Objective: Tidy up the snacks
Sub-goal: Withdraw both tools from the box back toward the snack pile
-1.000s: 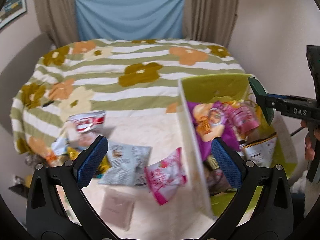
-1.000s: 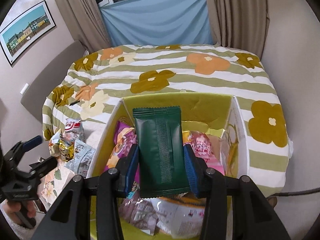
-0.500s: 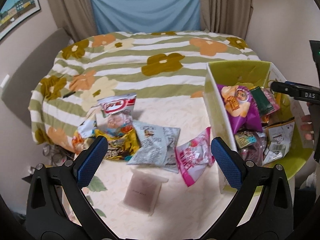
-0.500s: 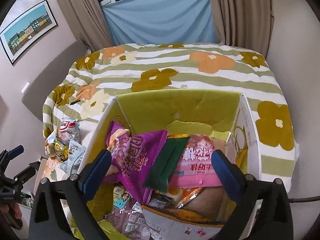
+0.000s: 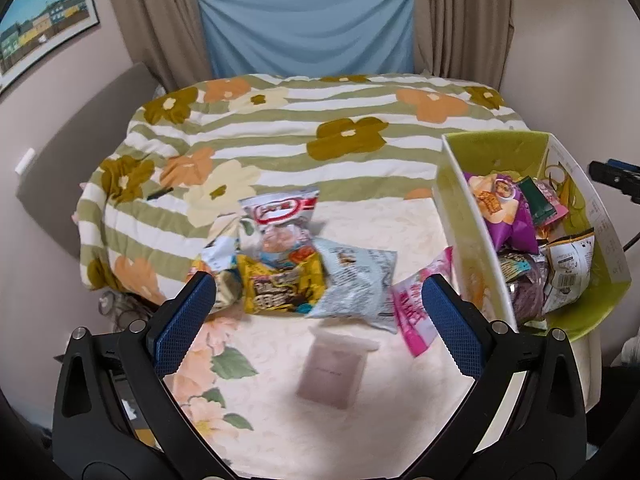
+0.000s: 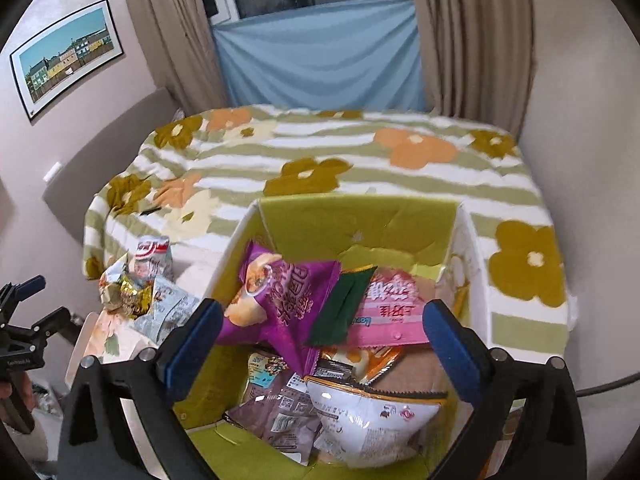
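Note:
A green-lined box (image 5: 460,208) (image 6: 360,216) holds several snack packs: a purple bag (image 6: 288,300), a dark green pack (image 6: 344,308), a pink pack (image 6: 392,308). Loose snacks lie on the cream mat left of it: a red-and-white bag (image 5: 280,220), a yellow bag (image 5: 280,288), a grey-blue bag (image 5: 356,280), a pink bag (image 5: 412,312), a pale mauve packet (image 5: 336,368). My left gripper (image 5: 320,324) is open and empty above the loose snacks. My right gripper (image 6: 320,336) is open and empty above the box.
The mat lies on a bed with a flowered striped cover (image 5: 320,120). Walls stand close on both sides, with curtains (image 5: 160,20) and a blue cloth (image 5: 312,28) behind. The other gripper shows at the left edge of the right wrist view (image 6: 20,320).
My right gripper opened and let the dark green pack drop into the box, then drew back. My left gripper moved back and left, bringing more loose snacks into view.

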Demonstrator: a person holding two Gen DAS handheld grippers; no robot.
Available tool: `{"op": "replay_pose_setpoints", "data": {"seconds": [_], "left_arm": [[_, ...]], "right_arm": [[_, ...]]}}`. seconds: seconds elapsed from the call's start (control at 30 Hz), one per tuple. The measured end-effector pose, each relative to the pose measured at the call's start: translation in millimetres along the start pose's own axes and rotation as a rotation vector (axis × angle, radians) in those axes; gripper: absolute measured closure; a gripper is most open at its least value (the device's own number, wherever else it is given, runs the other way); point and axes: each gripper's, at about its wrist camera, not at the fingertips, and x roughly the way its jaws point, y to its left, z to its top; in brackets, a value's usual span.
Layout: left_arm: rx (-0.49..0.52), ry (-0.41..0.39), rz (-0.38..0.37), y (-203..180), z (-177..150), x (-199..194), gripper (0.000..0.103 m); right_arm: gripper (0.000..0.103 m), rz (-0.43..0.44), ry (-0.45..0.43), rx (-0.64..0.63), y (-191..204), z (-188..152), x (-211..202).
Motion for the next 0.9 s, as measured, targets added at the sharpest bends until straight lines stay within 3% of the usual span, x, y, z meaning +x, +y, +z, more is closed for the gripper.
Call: {"op": "replay_pose_setpoints", "data": {"seconds": [0.2, 0.47, 0.67, 0.9], "left_arm": [[-0.011, -0.012, -0.011, 48.1, -6.9, -7.6, 0.001], [-0.013, -0.004, -0.079, 125.7, -16.6, -6.6, 0.001], [-0.002, 0.021, -0.128, 171.5, -20.8, 8.5, 0.001], [0.030, 0.073, -0.207, 209.0, -18.6, 44.7, 0.001]], "right_arm": [[0.003, -0.063, -0.067, 0.020, 37.6, -3.3, -31.3], [0.003, -0.031, -0.102, 0.050, 114.0, -4.8, -43.8], [0.003, 0.003, -0.092, 0.067, 180.6, -9.9, -20.3], [0.003, 0.013, -0.038, 0.136, 232.3, -22.1, 21.2]]}}
